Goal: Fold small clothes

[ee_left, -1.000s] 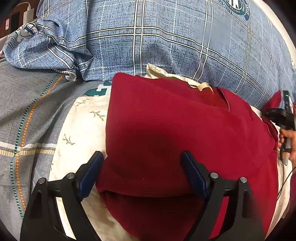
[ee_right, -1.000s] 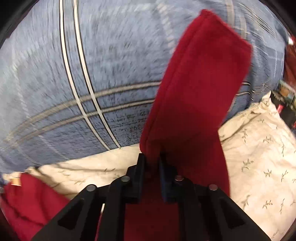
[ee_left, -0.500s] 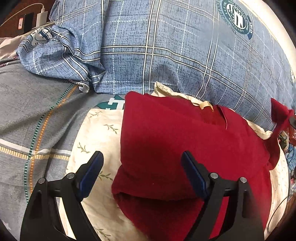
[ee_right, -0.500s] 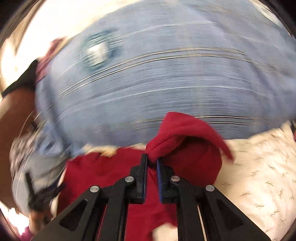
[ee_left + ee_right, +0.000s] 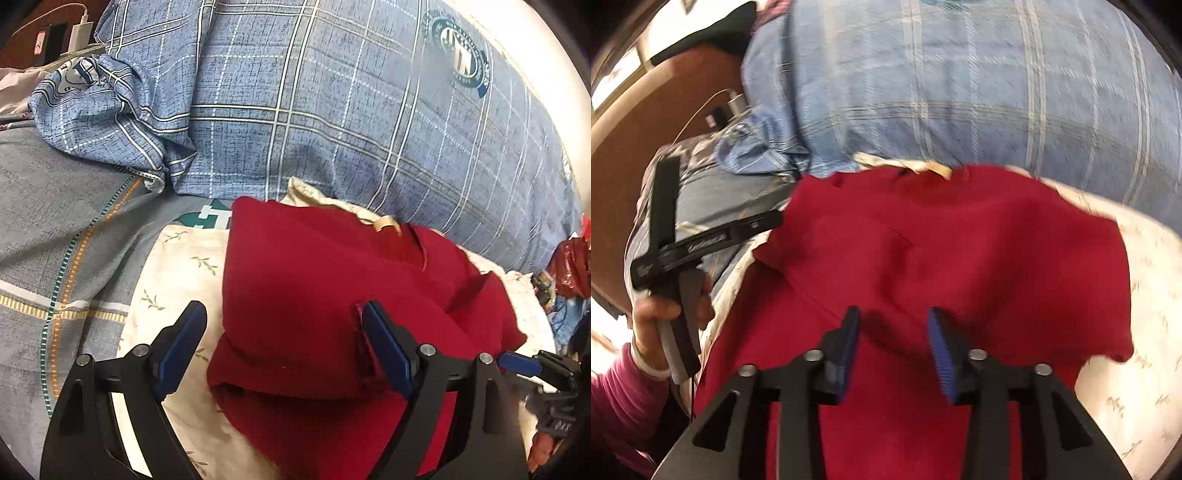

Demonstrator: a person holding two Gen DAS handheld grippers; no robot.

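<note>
A dark red garment [image 5: 314, 295] lies folded on a cream cloth with a leaf print [image 5: 177, 266]. My left gripper [image 5: 284, 325] hovers open over the garment's near left part, its blue pads wide apart and holding nothing. In the right wrist view the same red garment [image 5: 960, 258] fills the middle. Just above it, my right gripper [image 5: 892, 317] has its jaws opening, with only flat cloth beneath them and nothing pinched. A hand [image 5: 661, 310] in a pink sleeve holds the left gripper [image 5: 722, 190] at the garment's left edge. The right gripper [image 5: 517, 362] shows at the lower right of the left wrist view.
A blue plaid duvet [image 5: 332, 110] bulks up right behind the garment. Grey striped bedding [image 5: 55, 221] lies to the left. A white charger [image 5: 83, 31] sits on a wooden surface at the far left. A red bag [image 5: 570, 262] and clutter are at the right edge.
My right gripper swept across with the red sleeve pinched in it, laid it over the garment and let go, its jaws now apart. The left gripper stayed open and drew back a little.
</note>
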